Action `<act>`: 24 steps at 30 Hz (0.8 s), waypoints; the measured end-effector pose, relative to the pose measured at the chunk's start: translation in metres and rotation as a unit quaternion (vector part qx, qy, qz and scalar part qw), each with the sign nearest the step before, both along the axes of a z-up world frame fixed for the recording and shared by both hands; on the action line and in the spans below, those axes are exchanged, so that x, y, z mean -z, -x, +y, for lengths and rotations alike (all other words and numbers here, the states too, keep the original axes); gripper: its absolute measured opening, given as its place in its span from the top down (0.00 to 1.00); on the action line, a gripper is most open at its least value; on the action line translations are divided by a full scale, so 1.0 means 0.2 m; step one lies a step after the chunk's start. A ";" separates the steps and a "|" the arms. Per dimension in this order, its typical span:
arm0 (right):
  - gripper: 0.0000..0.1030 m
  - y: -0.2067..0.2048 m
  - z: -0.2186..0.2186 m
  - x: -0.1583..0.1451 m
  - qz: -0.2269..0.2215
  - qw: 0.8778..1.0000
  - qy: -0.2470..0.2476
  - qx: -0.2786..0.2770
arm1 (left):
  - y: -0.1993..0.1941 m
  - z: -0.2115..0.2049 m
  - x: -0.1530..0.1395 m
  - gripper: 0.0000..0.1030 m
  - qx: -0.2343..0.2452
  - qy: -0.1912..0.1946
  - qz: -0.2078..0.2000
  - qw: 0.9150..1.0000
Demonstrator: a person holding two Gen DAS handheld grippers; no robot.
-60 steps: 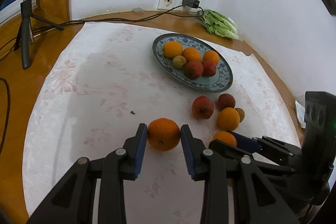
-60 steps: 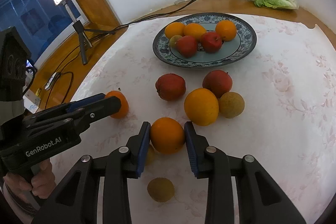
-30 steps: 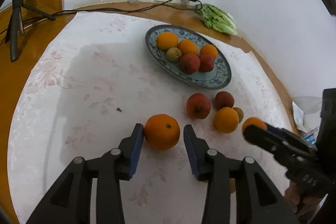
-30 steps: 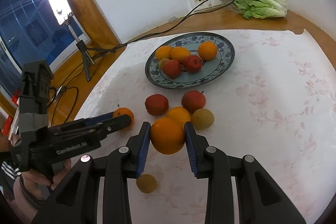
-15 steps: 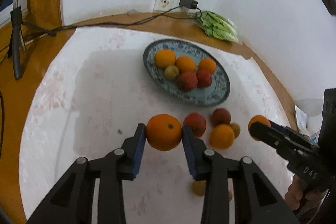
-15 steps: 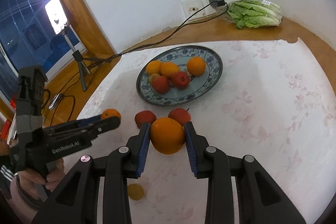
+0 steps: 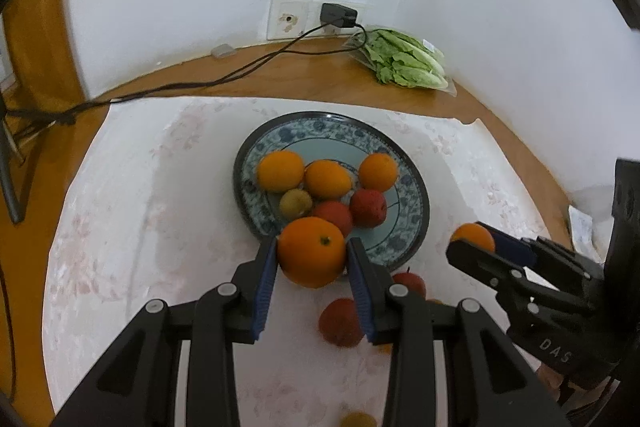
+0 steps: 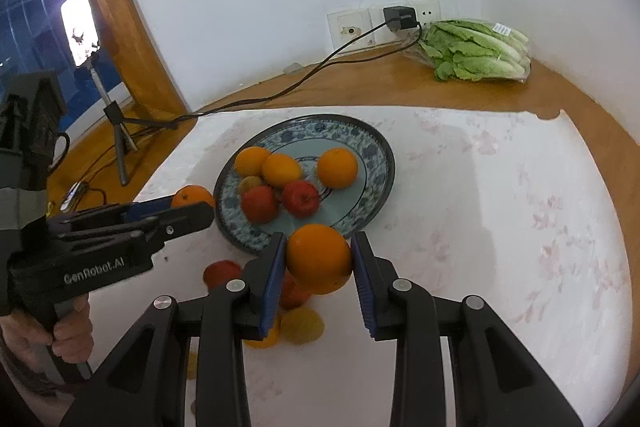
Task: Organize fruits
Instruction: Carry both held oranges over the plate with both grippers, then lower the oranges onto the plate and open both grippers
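Both grippers now ride higher and nearer the plate point(image 7: 416, 205): left gripper point(image 7: 312, 261) clamps an orange point(image 7: 311, 251), right gripper point(image 8: 319, 263) clamps another orange point(image 8: 319, 258).

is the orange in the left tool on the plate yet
No. The left tool grips the orange above the plate rim.

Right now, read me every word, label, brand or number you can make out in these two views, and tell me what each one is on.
"GenRobot.AI": white lettering on the side of the black left gripper, seen from the right wrist view.
"DAS": white letters on the body of the black right gripper, seen from the left wrist view.
White sticker on the clear bag of green lettuce: print too small to read.
Blue patterned ceramic plate: decoration only, no text.
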State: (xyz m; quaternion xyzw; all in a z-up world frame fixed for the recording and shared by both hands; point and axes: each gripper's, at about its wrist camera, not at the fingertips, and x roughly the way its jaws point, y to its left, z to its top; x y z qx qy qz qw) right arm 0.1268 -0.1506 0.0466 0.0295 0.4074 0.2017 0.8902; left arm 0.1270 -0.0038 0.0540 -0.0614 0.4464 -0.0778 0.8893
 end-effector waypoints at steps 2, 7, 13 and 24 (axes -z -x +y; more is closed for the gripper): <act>0.67 -0.02 0.01 0.00 -0.003 1.000 0.004 -0.002 | -0.02 -0.02 0.01 0.65 0.006 -0.006 0.000 1.000; 0.67 -0.08 0.05 0.03 -0.008 1.000 0.016 -0.006 | -0.06 -0.05 0.06 0.65 0.011 -0.001 0.007 1.000; 0.67 -0.14 0.08 0.05 -0.011 1.000 0.025 -0.009 | -0.08 -0.06 0.08 0.65 0.011 -0.007 -0.006 1.000; 0.67 -0.23 0.12 0.11 -0.014 0.999 0.037 -0.011 | -0.17 -0.02 0.16 0.65 0.000 0.003 0.009 1.000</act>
